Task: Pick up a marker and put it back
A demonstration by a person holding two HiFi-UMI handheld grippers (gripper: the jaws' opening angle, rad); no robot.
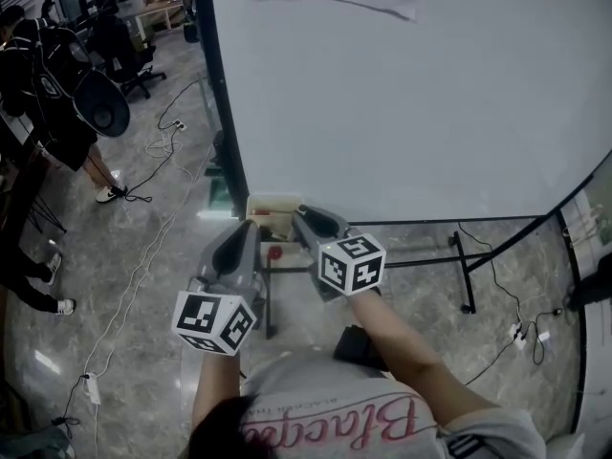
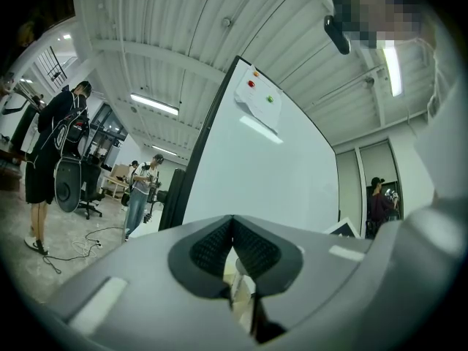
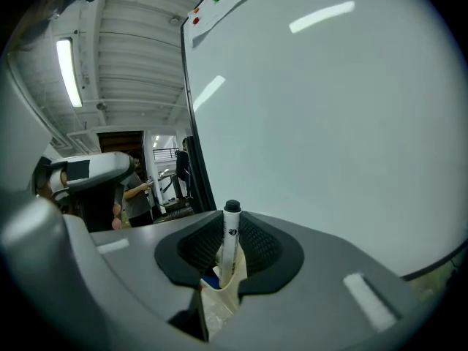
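The marker [image 3: 231, 229] stands cap-up between the pads of the right gripper [image 3: 231, 224], which is clenched on its white barrel. The pads appear to lie against it on both sides. The marker's lower end is seen to sit in a beige holder [image 3: 221, 287], beside something blue, at the foot of the board [image 1: 411, 94]. In the head view the marker itself cannot be made out.

The marker is judged to be light and stiff, with a smooth, round plastic barrel that may roll or slip under a loose hold. The barrel is best taken at mid-length, below the cap (a pull on the cap alone could take it off). Only a modest squeeze is needed, and the ribbed pads should help against slipping. A straight, upright lift or lowering is advised, so that the tip does not catch on the holder's rim.

The right forearm is stretched forward, and the right gripper [image 1: 304, 214] is pointed at the holder [image 1: 273, 203]. The left gripper [image 1: 247, 229] is held just beside it, a little nearer the body. Its pads [image 2: 212, 247] are closed tip to tip, and nothing is held between them.
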